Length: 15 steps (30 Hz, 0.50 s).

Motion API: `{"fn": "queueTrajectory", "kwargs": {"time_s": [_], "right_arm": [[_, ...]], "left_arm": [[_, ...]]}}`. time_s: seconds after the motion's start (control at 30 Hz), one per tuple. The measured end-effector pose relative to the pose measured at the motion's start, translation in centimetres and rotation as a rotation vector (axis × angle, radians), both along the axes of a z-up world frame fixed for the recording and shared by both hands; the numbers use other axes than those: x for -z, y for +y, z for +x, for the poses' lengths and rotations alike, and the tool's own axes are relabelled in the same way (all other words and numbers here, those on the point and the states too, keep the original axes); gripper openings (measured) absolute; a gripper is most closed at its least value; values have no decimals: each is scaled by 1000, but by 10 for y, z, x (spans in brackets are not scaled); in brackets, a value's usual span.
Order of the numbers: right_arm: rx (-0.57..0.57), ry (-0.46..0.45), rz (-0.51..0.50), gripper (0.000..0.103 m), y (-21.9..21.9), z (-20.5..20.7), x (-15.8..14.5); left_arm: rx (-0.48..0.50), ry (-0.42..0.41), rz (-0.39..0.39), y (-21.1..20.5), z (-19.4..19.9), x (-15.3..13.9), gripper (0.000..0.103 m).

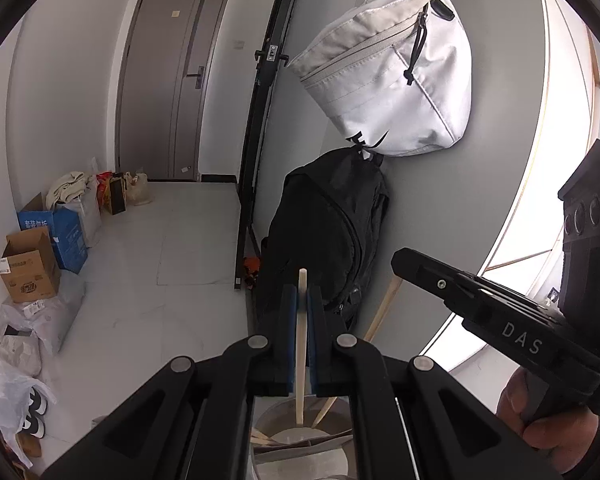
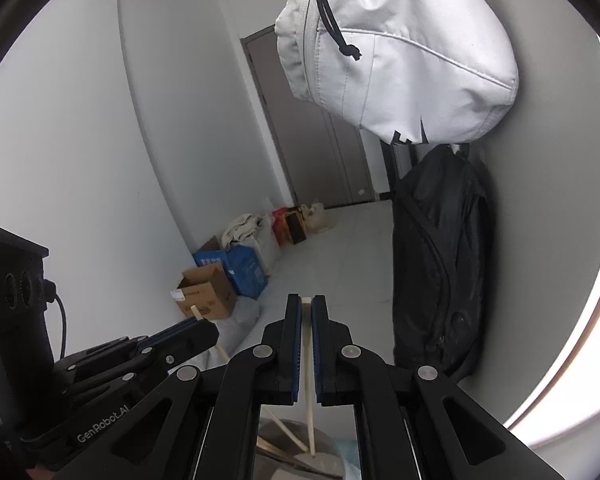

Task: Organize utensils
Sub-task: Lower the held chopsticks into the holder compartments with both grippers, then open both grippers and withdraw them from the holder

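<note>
Left gripper (image 1: 302, 296): jaws closed on an upright pale chopstick (image 1: 301, 344), its tip just above the pads, its lower end in the metal container (image 1: 300, 436) directly below. Right gripper (image 2: 306, 308): jaws pinched on a second chopstick (image 2: 308, 360), likewise upright, running down into the same container. Loose chopsticks (image 1: 324, 412) lean inside, beneath both claws. A black backpack (image 1: 332, 232) stands ahead.
</note>
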State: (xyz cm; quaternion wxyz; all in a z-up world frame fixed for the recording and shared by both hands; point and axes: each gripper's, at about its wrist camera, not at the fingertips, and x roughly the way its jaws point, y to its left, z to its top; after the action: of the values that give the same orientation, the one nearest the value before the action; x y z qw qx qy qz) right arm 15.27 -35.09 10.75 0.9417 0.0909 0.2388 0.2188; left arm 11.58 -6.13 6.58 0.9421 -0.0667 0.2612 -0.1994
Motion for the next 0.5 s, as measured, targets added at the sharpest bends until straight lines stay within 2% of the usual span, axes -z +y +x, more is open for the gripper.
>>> {"fn": "queueTrajectory", "kwargs": {"time_s": [0.2,0.3,0.5], "right_arm": [[-55,33,-12,7,7,-3,22],[-107,59,-6,7,12,-6,32],[-90,101,7,9,4,-17,46]], "left_arm": [[69,42,-46,4,6,12,1],[109,172,-74,6,14,23,1],[69,242,-125,25,8,23,1]]}}
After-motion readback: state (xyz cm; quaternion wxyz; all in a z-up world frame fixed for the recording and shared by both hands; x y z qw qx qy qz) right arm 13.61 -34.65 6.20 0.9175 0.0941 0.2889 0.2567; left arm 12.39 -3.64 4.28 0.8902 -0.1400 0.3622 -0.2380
